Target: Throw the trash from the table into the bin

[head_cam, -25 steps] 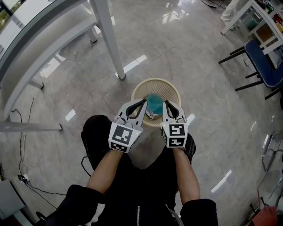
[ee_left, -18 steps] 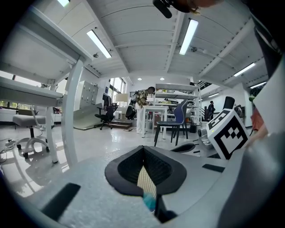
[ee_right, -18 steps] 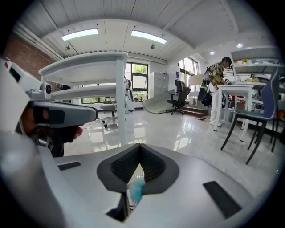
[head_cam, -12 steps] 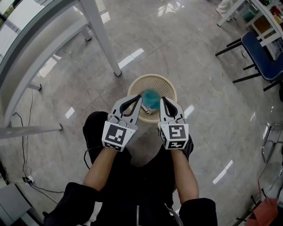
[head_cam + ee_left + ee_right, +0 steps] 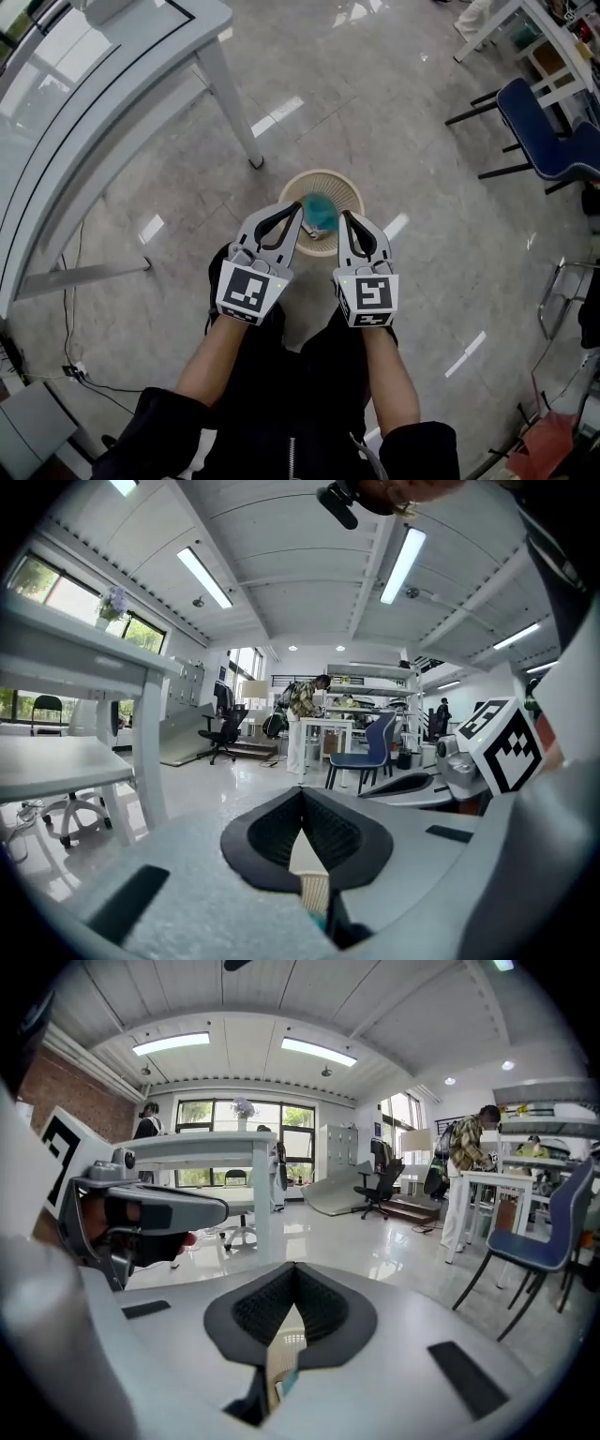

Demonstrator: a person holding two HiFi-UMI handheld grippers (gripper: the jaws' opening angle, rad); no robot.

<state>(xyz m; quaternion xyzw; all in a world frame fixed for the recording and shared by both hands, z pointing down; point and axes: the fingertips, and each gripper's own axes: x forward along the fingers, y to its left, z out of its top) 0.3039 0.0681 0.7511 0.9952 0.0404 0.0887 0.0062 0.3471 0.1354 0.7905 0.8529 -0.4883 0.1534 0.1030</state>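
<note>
A round beige slatted bin (image 5: 349, 186) stands on the floor in the head view, and a teal piece of trash (image 5: 319, 208) lies inside it. My left gripper (image 5: 298, 212) and right gripper (image 5: 344, 217) hover side by side above the bin's near rim. Both are shut and hold nothing. In the left gripper view the jaws (image 5: 302, 795) meet at the tips, with a strip of the bin (image 5: 312, 887) visible below them. The right gripper view shows its jaws (image 5: 293, 1270) closed too, with the bin (image 5: 282, 1342) and a teal speck (image 5: 290, 1381) underneath.
A white table (image 5: 122, 56) with a slanted leg (image 5: 228, 94) stands at the left. A blue chair (image 5: 548, 141) is at the upper right. Cables (image 5: 66, 370) trail on the floor at lower left. People stand by distant desks (image 5: 305, 700).
Both grippers have risen above the bin, staying shut and side by side. The bin looks smaller and the tabletop has come into view at the left.
</note>
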